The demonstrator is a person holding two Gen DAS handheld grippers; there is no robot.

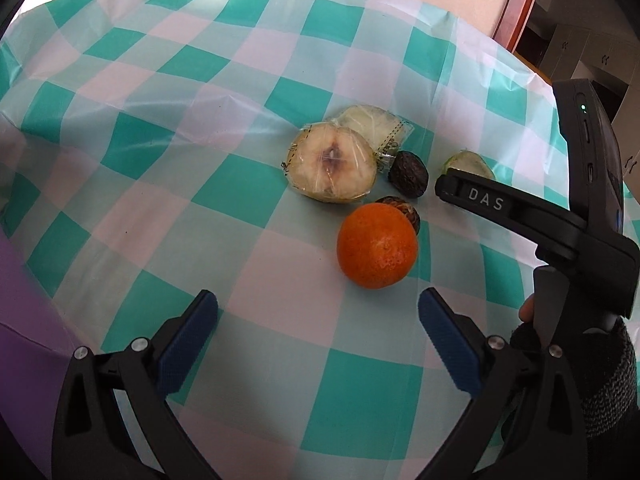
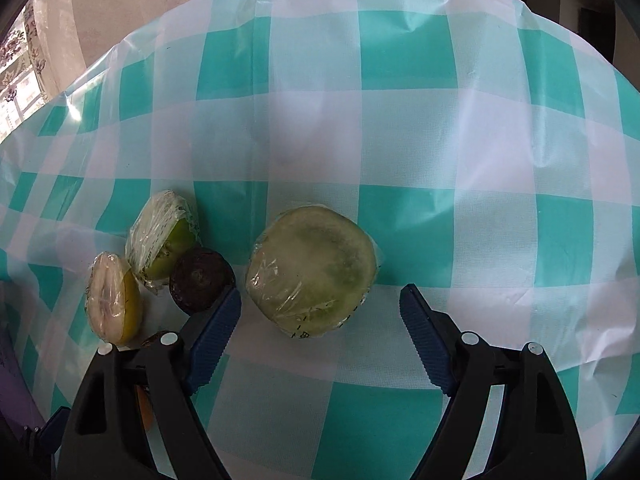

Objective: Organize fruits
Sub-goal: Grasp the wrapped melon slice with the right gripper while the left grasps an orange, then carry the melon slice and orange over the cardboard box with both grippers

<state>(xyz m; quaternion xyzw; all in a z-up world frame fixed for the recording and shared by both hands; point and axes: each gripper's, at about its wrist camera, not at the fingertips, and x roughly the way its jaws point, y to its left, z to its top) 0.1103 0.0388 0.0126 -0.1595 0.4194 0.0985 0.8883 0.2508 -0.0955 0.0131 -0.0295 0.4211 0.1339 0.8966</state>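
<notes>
An orange lies on the checked tablecloth, just ahead of my open, empty left gripper. Behind it are a wrapped cut fruit half, a second wrapped piece and two dark round fruits. My right gripper is open, its jaws standing either side of a wrapped green fruit half without touching it. It also shows in the left wrist view, over that green half. In the right wrist view, a dark fruit and two wrapped halves lie to the left.
The teal and white checked cloth covers the whole table. A purple surface lies at the left edge. A wall and a wooden door frame stand beyond the table's far side.
</notes>
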